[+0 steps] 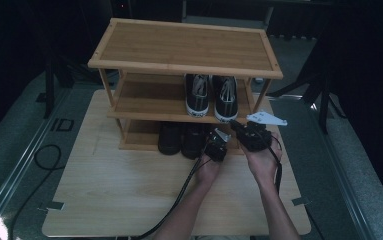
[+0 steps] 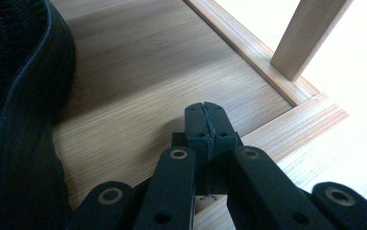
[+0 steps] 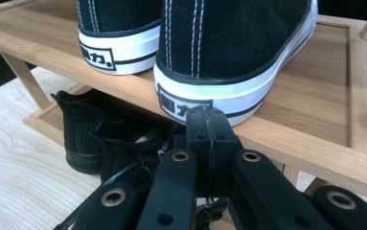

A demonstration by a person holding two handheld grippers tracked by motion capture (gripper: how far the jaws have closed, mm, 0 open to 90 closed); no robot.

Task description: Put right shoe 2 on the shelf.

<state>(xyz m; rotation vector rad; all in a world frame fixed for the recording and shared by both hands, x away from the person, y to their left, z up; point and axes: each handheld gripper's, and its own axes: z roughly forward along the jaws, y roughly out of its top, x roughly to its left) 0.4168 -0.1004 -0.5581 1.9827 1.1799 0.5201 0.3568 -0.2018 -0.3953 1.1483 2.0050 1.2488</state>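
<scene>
Right gripper view puts your clenched, empty right gripper (image 3: 209, 125) at the heel of the right sneaker (image 3: 234, 52) on the middle shelf (image 3: 310, 103); left gripper (image 2: 205, 122), also clenched, idles low. Probably pre-grasp: open, then clamp the heel.

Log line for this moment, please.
left claw shut, bottom shelf | right claw shut, behind sneaker heel | nothing held
</scene>
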